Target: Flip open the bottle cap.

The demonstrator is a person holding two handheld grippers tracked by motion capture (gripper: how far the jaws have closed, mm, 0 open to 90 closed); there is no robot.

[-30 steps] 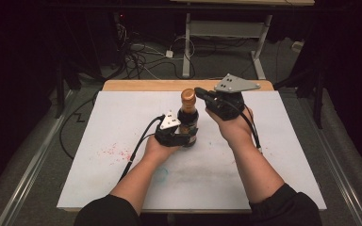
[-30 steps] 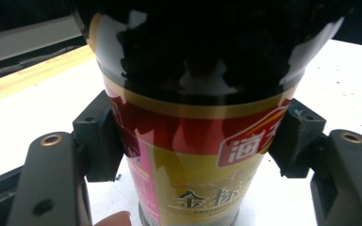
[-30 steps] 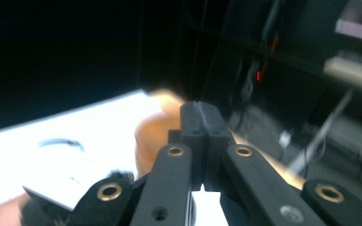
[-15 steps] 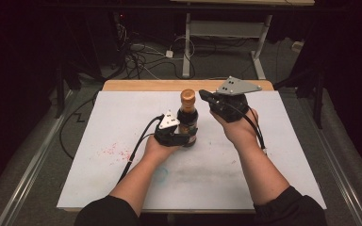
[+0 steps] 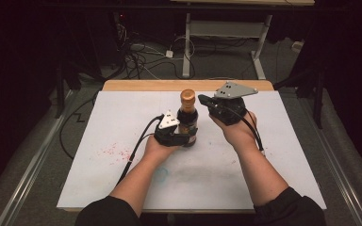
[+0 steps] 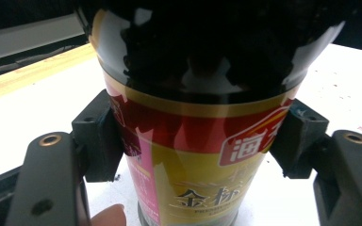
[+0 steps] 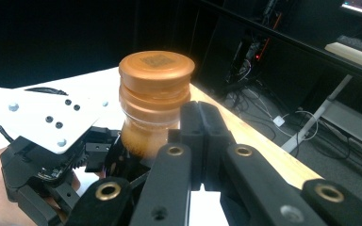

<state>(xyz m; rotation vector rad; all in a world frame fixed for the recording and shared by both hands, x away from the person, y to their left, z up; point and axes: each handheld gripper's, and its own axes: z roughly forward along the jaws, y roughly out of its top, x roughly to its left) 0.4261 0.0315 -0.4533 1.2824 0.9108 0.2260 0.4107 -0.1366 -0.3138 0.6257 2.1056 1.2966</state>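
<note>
Two pads clamp bottle [image 6: 193, 141].

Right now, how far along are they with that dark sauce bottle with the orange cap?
Done: the left gripper is clamped on the dark sauce bottle with the red and gold label, standing upright on the white table mat. In hand: the right gripper, jaws shut, sits beside the round orange cap, holding nothing. Left: the cap is on; probably opening comes next.

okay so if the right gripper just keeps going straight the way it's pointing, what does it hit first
Most likely the bottle's neck, just under its orange cap. The right gripper, jaws shut, points at the bottle from close by, though depth is hard to judge.
</note>
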